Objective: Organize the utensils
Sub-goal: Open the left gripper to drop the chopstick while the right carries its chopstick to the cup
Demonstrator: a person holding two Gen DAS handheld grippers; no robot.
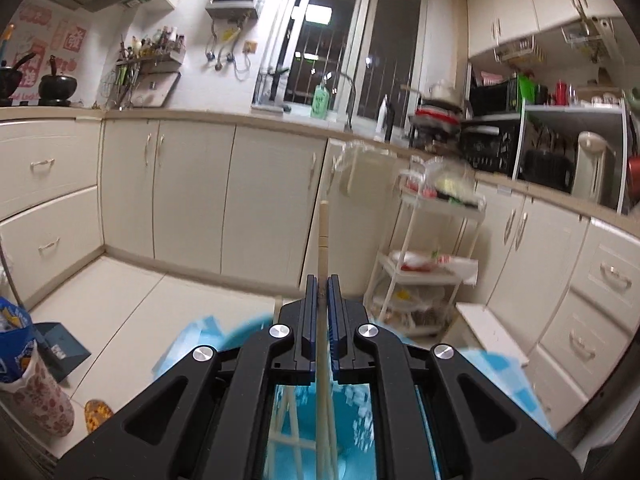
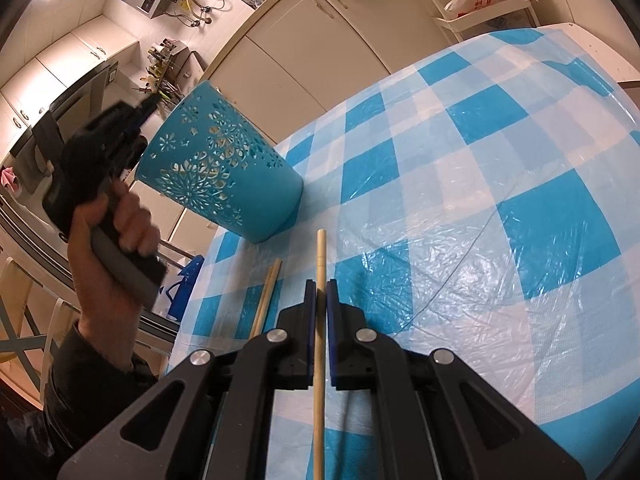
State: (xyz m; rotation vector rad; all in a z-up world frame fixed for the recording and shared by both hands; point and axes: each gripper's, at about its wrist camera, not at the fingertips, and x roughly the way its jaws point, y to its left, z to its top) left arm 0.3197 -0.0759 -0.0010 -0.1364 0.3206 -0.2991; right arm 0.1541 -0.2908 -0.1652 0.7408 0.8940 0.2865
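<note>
Only the right wrist view shows the left gripper [image 2: 146, 106], blurred, at the rim of the blue holder [image 2: 224, 168], which stands near the table [image 2: 480, 152] edge. Two loose chopsticks [image 2: 266, 296] lie just beside that edge. The right gripper [image 2: 320, 292] is clamped on a chopstick [image 2: 320, 264]. The left wrist view alone shows the left gripper [image 1: 321, 288] pinching another chopstick [image 1: 323, 232], the holder's inside [image 1: 356, 420] below.
</note>
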